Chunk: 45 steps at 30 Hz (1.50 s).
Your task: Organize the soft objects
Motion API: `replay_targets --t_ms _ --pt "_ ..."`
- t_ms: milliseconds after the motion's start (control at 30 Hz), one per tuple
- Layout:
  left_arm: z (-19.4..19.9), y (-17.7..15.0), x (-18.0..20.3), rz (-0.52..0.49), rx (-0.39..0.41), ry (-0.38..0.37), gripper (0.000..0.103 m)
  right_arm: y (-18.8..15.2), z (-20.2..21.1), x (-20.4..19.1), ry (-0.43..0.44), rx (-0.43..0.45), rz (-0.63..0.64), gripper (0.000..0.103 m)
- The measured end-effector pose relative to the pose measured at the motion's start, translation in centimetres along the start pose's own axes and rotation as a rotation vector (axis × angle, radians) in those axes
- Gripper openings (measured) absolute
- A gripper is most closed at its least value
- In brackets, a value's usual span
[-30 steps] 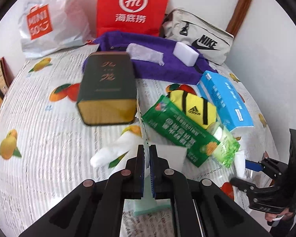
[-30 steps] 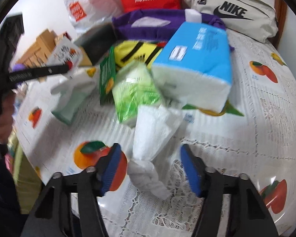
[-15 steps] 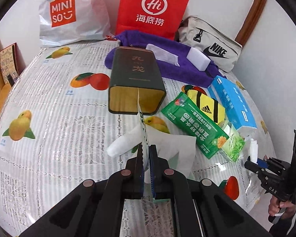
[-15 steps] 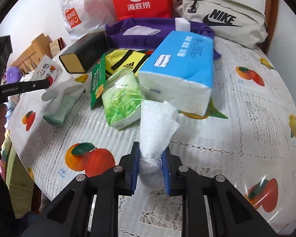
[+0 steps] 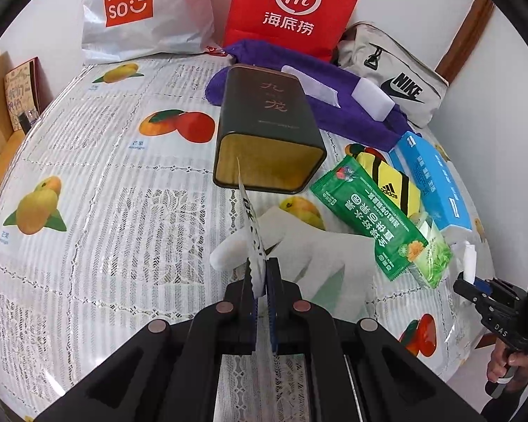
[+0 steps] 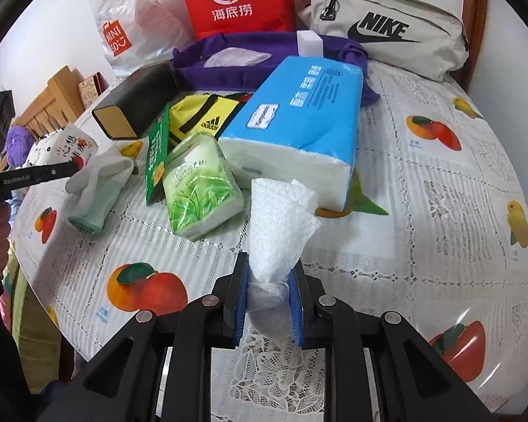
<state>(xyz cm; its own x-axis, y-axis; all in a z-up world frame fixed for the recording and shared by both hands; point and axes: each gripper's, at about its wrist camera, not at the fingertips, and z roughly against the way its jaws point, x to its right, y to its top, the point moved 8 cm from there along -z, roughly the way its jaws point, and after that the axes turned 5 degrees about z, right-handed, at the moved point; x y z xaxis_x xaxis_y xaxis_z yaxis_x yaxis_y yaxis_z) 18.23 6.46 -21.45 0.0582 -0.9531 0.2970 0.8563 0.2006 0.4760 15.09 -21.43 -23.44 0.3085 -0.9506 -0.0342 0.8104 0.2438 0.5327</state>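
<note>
The right hand-held gripper [image 6: 268,297] had just closed, and its blue pads pinched the knotted end of a white foam-mesh sleeve [image 6: 280,223], whose open end fanned out above the jaws, in front of the blue tissue pack [image 6: 299,116]. The left hand-held gripper [image 5: 263,281] was fully closed on a thin printed packet [image 5: 251,223] seen edge-on, standing up between its fingers over the white glove [image 5: 309,246] that lay on the bench [image 5: 88,211]. Just behind the packet a dark green tin [image 5: 269,130] lay on its side with its gold end toward the camera. To its right a green sachet [image 5: 368,216] overlapped a yellow-and-black Adidas sock [image 5: 390,179] and a small green tissue pack [image 6: 200,186], with the blue tissue pack beside them. Behind these a purple towel [image 5: 338,112] carried a white sponge block [image 5: 373,100] and a clear plastic piece. At the back stood a red Haidilao bag [image 5: 292,7], a white Miniso bag [image 5: 140,10] and a beige Nike pouch [image 5: 401,81] against the wall
</note>
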Motion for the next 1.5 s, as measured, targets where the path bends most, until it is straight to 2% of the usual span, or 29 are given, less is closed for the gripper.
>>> replay_targets --t_ms 467,800,1200,1500 --pt "2.3 2.8 -0.6 0.011 0.045 -0.010 0.005 3.0 2.8 0.2 0.023 0.059 0.009 0.021" --pt "3.5 5.8 0.4 0.003 0.082 -0.004 0.005 6.2 3.7 1.2 0.021 0.084 0.013 0.021" --pt "3.1 10.5 2.6 -0.023 0.105 -0.005 0.005 13.0 3.8 2.9 0.024 0.146 0.013 0.021" --pt "1.4 14.2 2.8 -0.031 0.104 0.017 0.005 17.8 2.2 3.9 0.026 0.152 0.018 0.021"
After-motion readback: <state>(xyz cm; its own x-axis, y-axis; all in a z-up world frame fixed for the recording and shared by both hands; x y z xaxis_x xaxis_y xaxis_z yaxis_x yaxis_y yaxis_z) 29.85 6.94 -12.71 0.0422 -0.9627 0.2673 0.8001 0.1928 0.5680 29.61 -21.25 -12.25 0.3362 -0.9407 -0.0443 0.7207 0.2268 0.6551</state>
